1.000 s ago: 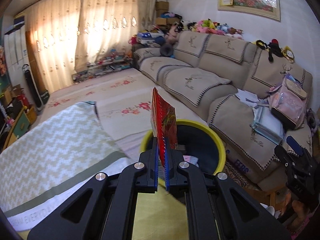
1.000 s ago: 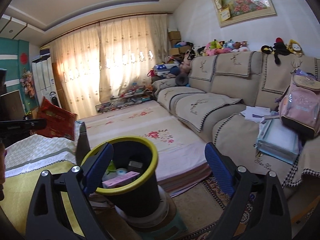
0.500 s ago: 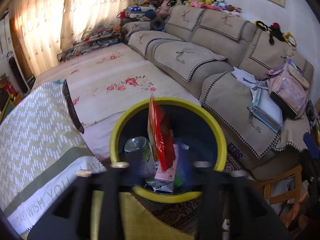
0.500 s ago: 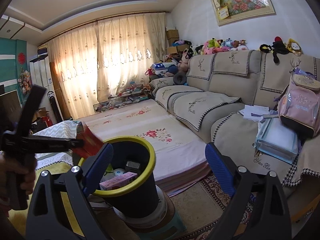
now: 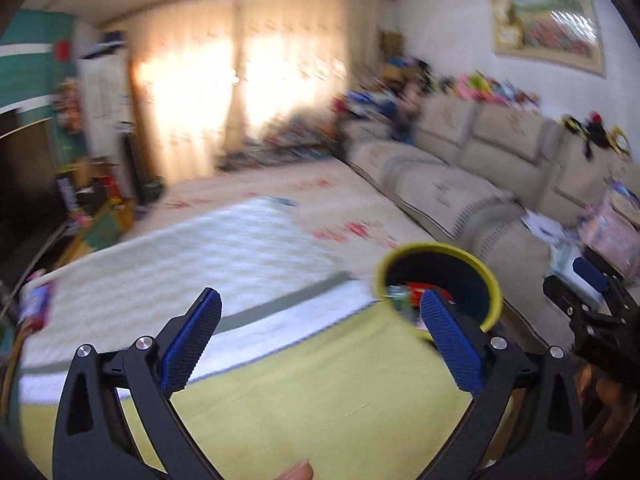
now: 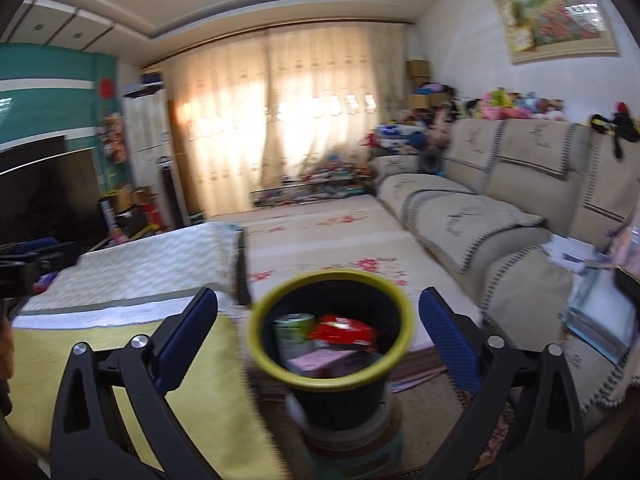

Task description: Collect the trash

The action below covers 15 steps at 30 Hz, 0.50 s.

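Left wrist view: my left gripper has just been opening, nothing between its jaws; the red wrapper lies in the yellow-rimmed bin, lower centre. My right gripper gapes empty. Drop seems done; next, find more trash.

Left gripper jaws just opened wide, nothing between; yellow-rimmed bin right, red wrapper inside.

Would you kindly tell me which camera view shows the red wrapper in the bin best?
The right wrist view: the red wrapper lies in plain sight inside the yellow-rimmed bin. In the left wrist view only a blurred red sliver shows, partly behind a finger of the left gripper.
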Each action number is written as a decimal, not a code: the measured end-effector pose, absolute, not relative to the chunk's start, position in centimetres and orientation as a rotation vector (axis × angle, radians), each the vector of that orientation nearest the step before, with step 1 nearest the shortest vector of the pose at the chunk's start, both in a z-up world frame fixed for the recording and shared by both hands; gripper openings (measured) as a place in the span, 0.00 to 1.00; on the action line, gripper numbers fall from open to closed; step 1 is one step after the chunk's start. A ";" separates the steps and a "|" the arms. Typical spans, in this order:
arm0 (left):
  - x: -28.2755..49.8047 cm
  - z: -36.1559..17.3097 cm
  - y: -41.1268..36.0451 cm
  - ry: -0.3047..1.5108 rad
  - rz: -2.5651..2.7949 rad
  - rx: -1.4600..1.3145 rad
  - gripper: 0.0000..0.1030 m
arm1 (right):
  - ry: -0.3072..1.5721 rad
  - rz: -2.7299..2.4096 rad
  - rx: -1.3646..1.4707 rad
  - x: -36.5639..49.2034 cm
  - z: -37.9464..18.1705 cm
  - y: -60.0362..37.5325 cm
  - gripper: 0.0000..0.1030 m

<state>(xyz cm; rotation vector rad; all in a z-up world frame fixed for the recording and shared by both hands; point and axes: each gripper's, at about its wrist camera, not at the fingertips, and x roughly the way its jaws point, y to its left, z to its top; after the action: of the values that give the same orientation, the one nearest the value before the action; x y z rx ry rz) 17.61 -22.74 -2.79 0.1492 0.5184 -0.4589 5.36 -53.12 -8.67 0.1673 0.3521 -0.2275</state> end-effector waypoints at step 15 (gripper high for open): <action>5.9 -1.7 -2.3 0.444 -0.051 -0.086 0.95 | 0.405 -0.080 0.092 5.2 -5.4 -46.4 0.93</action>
<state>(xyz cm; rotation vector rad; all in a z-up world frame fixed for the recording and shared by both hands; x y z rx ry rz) 5.92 -2.27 -1.69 -0.0864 0.4436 -0.0514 5.16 -46.38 -5.39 0.0924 0.4054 -0.0801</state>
